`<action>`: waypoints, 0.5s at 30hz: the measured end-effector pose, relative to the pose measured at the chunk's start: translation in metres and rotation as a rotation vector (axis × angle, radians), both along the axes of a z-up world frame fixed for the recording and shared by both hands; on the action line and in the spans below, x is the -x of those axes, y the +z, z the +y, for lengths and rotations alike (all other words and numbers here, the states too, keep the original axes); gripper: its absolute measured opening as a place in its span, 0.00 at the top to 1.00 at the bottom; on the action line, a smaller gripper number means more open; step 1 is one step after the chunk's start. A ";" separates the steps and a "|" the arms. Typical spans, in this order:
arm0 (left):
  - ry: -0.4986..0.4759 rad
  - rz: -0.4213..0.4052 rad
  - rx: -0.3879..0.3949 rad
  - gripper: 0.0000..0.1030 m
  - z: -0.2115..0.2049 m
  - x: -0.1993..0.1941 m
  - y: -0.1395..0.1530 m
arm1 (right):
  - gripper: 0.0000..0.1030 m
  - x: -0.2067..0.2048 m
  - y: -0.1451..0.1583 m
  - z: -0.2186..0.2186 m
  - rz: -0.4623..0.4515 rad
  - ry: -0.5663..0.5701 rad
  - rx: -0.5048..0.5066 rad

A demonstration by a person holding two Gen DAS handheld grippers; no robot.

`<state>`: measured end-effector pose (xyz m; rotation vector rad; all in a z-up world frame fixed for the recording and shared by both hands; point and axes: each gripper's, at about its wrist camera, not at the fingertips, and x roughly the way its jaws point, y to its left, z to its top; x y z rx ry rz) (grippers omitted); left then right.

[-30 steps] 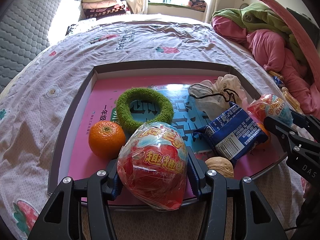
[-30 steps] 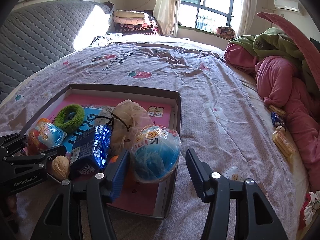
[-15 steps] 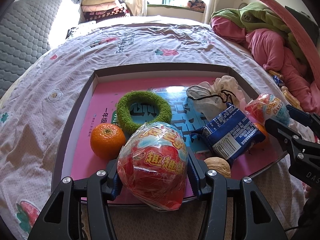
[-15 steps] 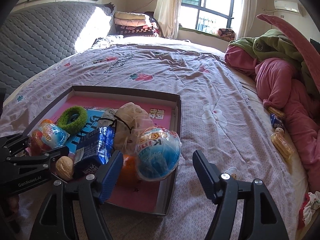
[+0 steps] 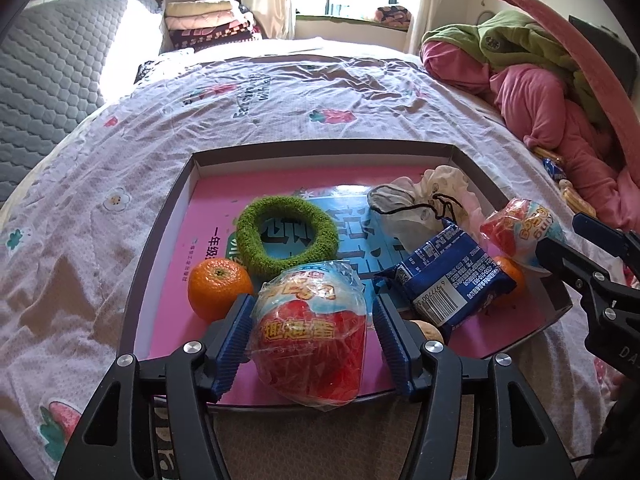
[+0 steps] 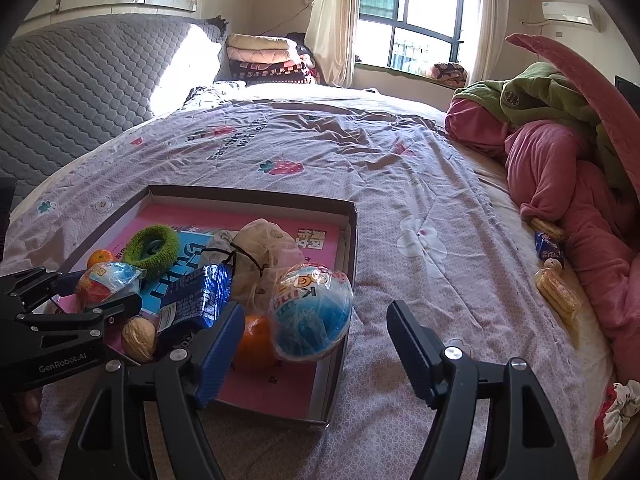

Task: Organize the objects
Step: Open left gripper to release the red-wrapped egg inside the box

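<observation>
- The left claw (image 5: 312, 332) is gripping a red wrapped toy egg (image 5: 310, 340) over the near edge of the box lid (image 5: 160, 236) on the bed (image 5: 280, 92).
- The right claw (image 6: 316, 344) is standing wide, holding nothing; the blue toy egg (image 6: 310, 312) is resting inside the lid's right corner.

bed (image 6: 360, 152): big, with a light purple flower sheet | on it: flat box (image 5: 160, 240) near the front | pink blanket (image 6: 560, 184) bunched up on the right | snack packs (image 6: 556, 292) lying beside the blanket | folded blankets (image 6: 260, 56) stacked at the far end
</observation>
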<state>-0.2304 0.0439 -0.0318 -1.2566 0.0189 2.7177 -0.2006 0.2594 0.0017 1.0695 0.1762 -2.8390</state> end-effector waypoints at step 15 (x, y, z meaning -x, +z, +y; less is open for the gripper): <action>0.030 0.049 0.014 0.37 -0.003 -0.015 0.025 | 0.29 -0.013 0.014 -0.007 0.042 0.042 0.015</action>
